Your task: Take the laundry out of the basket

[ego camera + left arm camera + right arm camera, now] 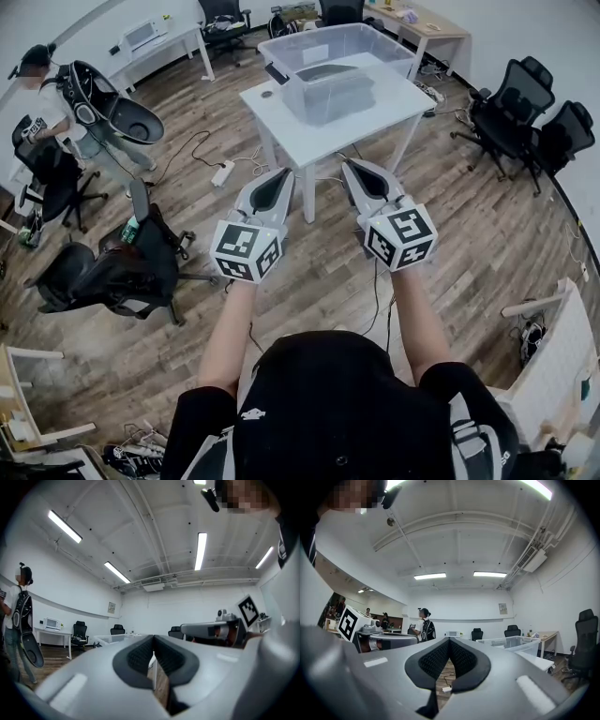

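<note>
A clear plastic basket (392,47) stands on a white table (394,117) ahead of me, with grey laundry (328,86) lying inside it. Both grippers hang level over the floor, short of the table's near edge, and point at it. My left gripper (282,174) is shut, its pads meeting with nothing between them. The right gripper (351,165) is shut and empty too. In the left gripper view the jaw tips (153,641) touch, and the basket (112,638) shows far off. The right gripper view has its closed tips (449,641) and the basket (513,644) to the right.
Black office chairs (112,267) stand at the left, and more chairs (511,108) at the right. A person (47,103) wearing gear stands at the far left. A power strip (223,172) and cables lie on the wood floor by the table legs. Desks line the back wall.
</note>
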`<state>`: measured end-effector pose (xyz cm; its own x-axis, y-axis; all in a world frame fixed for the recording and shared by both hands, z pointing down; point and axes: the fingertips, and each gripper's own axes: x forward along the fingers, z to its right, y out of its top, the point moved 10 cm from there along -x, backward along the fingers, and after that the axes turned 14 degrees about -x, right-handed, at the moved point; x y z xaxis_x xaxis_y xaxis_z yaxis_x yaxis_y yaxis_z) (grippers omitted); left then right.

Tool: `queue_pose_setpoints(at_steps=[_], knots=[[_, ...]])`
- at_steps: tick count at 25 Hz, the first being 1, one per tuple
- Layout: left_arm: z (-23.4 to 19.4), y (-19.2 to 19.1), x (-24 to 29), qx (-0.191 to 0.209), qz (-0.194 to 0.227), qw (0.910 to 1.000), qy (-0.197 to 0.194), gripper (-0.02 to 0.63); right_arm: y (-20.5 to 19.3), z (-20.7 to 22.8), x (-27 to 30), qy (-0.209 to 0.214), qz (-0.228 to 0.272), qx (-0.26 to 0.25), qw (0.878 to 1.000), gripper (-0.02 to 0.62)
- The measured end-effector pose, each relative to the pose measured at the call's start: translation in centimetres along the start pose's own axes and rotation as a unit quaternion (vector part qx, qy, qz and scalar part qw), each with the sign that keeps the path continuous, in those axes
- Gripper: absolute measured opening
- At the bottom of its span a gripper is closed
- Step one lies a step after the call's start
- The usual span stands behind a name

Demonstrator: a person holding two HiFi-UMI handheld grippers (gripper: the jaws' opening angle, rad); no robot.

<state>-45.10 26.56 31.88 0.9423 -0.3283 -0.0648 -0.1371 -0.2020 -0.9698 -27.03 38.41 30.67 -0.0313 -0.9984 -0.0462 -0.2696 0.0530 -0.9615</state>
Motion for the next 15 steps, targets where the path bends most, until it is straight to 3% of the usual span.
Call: queue_pose_setpoints(at_steps=[15], knots=[[2.1,-0.9,1.6,0.001,-0.005,1.0000,0.001,0.008,-0.8,1.8,-1.6,0.002,0.005,0.009,1.000,-0.002]])
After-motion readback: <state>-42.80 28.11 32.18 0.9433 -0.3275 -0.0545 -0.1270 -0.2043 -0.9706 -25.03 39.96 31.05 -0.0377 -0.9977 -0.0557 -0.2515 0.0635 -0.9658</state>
